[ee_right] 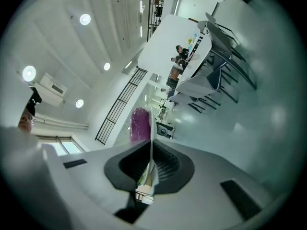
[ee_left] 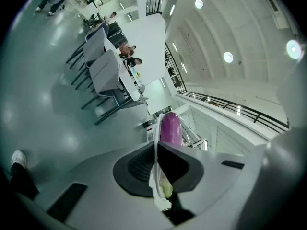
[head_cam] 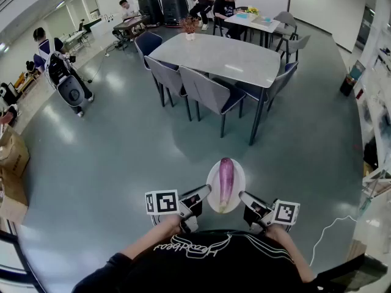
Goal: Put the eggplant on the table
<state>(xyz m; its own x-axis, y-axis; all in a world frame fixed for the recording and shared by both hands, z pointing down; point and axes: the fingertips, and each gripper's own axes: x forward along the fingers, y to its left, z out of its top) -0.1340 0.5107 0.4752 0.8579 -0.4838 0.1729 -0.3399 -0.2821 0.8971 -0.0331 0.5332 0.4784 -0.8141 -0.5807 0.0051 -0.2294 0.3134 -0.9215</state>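
The eggplant (head_cam: 225,180) lies lengthwise on a round white plate (head_cam: 237,174). Its purple tip points to 12 o'clock and its pale green stem end to 6 o'clock, toward the person. The plate is held in the air over the grey floor (head_cam: 110,157), low in the head view and close to the person's chest.

The left gripper (head_cam: 204,193) meets the plate's rim at about 8 o'clock, and the right gripper (head_cam: 245,198) meets it at about 4 o'clock. In the left gripper view the jaws are drawn narrow, pinching the plate's thin rim, which runs edge-on between the pads. The eggplant (ee_left: 170,128) rises beyond them at 12 o'clock. In the right gripper view the jaws are likewise closed narrow on the rim, the plate (ee_right: 151,150) showing as a thin white line. The eggplant (ee_right: 140,124) is just past the tips at 11 o'clock.

The desk (head_cam: 226,57), pale and long, stands well apart from the plate at 12 o'clock in the head view. It bears a small vase of dried flowers (head_cam: 190,27) at its far left corner. Grey chairs (head_cam: 204,93) are tucked along its near side at about 7 o'clock of the desk. Further off at 12 o'clock, people sit at a smaller table (head_cam: 256,21).
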